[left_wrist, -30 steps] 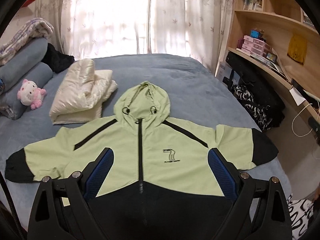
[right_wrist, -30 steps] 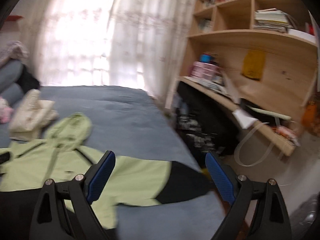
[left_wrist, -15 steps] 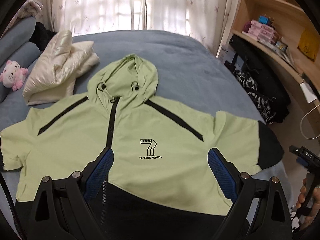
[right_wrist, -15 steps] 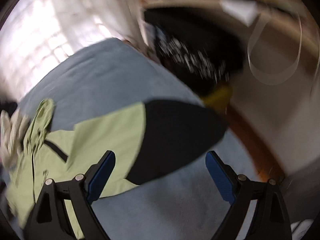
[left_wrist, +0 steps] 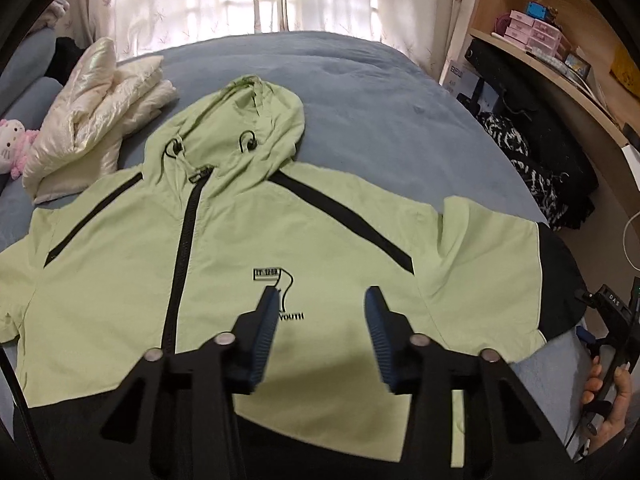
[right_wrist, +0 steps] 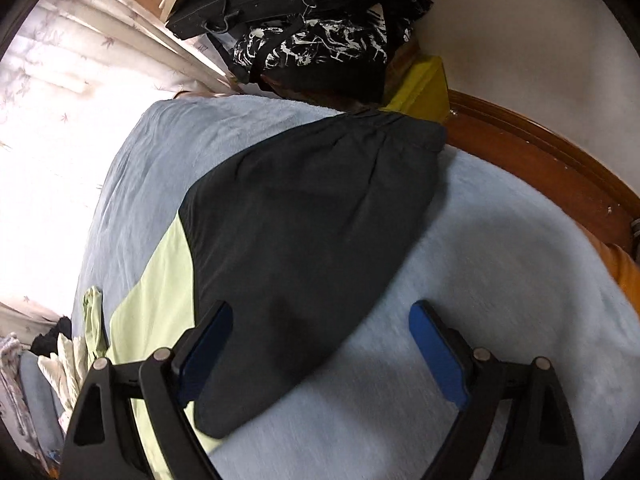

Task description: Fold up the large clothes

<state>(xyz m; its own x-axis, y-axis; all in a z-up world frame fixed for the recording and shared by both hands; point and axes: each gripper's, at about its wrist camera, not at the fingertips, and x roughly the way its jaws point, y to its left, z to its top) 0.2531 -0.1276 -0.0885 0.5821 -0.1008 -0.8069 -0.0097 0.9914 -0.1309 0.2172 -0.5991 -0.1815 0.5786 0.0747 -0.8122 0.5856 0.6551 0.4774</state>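
the light green hooded jacket [left_wrist: 248, 248] lies flat, zipper up, on the blue bed [left_wrist: 360, 92]; hood points far, sleeves run left-right; black cuff [right_wrist: 304, 240]; left gripper [left_wrist: 320, 312] jaws half spread; right gripper [right_wrist: 320, 316] jaws wide, both holding nothing

jacket [left_wrist: 320, 240] hem hidden behind left gripper [left_wrist: 322, 316], logo part-covered, far sleeve cut off

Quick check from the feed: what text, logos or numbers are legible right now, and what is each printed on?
"YOUTH": black print on the green jacket chest, its start hidden behind the left gripper.
Boxed label above it on the chest logo: too blurred to read.
"DAS": on the black device at the frame's right edge.
White box beside the shelf: print too small.
Right wrist view: no text.
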